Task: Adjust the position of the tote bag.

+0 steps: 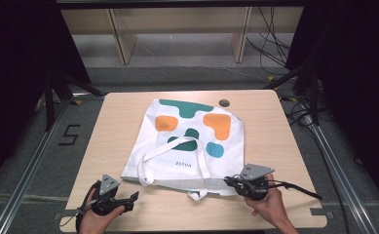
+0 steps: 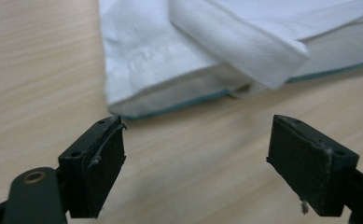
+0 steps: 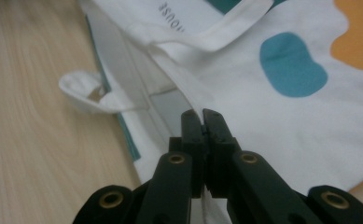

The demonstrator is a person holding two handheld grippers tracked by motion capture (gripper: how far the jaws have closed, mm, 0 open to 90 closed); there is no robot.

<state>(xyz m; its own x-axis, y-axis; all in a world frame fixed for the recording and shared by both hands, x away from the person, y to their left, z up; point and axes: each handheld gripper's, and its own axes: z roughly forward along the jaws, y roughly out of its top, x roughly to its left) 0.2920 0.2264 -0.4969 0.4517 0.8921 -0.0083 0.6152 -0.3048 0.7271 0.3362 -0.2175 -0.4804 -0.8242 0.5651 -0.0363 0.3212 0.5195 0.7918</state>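
A white tote bag [image 1: 192,141] with teal and orange blotches lies flat on the wooden table [image 1: 274,136], its opening toward the near edge. One strap [image 1: 177,146] loops over the bag's face, and another strap loop [image 3: 90,93] pokes out past the near hem. My left gripper [image 1: 132,198] rests open on the table just short of the bag's near left corner [image 2: 123,105], jaws wide apart with nothing between them [image 2: 195,158]. My right gripper [image 1: 227,181] is at the bag's near right edge, its jaws [image 3: 202,116] shut on the white fabric by the strap.
A small dark round spot [image 1: 224,103] sits at the table's far edge behind the bag. Black frame posts [image 1: 48,97] flank the table. Cables [image 1: 274,48] and a wooden shelf unit [image 1: 177,29] lie on the floor beyond.
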